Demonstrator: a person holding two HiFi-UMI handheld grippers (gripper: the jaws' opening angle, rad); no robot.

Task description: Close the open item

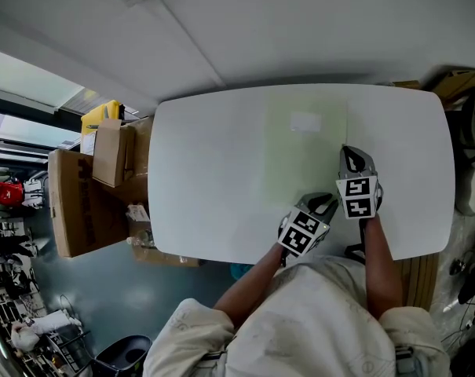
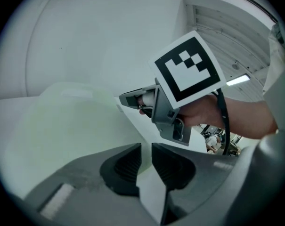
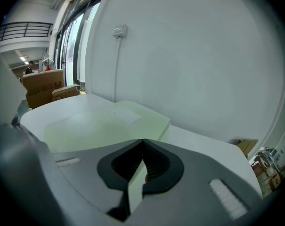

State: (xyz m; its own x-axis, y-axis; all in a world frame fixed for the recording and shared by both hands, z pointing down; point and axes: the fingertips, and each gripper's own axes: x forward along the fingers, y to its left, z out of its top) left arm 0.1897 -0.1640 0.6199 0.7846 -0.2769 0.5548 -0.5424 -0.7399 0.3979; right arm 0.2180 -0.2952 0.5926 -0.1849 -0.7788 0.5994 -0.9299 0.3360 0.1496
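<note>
Head view: a pale green folder (image 1: 304, 151) is lying flat on the white table (image 1: 213, 171), with a blank-looking white label (image 1: 305, 122) near its far end. The left gripper (image 1: 325, 203) is hovering at the folder's near edge and the right gripper (image 1: 349, 152) at its right edge. Cardboard boxes (image 1: 80, 203) are standing beside the table; their contents are not showing.

Left gripper view: the left gripper (image 2: 146, 147) is keeping its jaws a narrow slit apart, with only the tabletop showing between them. This view alone is showing the right gripper (image 2: 126, 98) from outside, a hand (image 2: 203, 114) wrapping its handle and its marker cube (image 2: 189, 67) facing the camera. The folder (image 2: 71, 121) is spreading to the left.

Right gripper view: the right gripper (image 3: 142, 141) is holding its tips together, nothing visible between them. The folder (image 3: 104, 124) is lying just ahead, and any writing on its label (image 3: 127, 114) is too faint to read. The boxes (image 3: 41, 86) are standing beyond.
</note>
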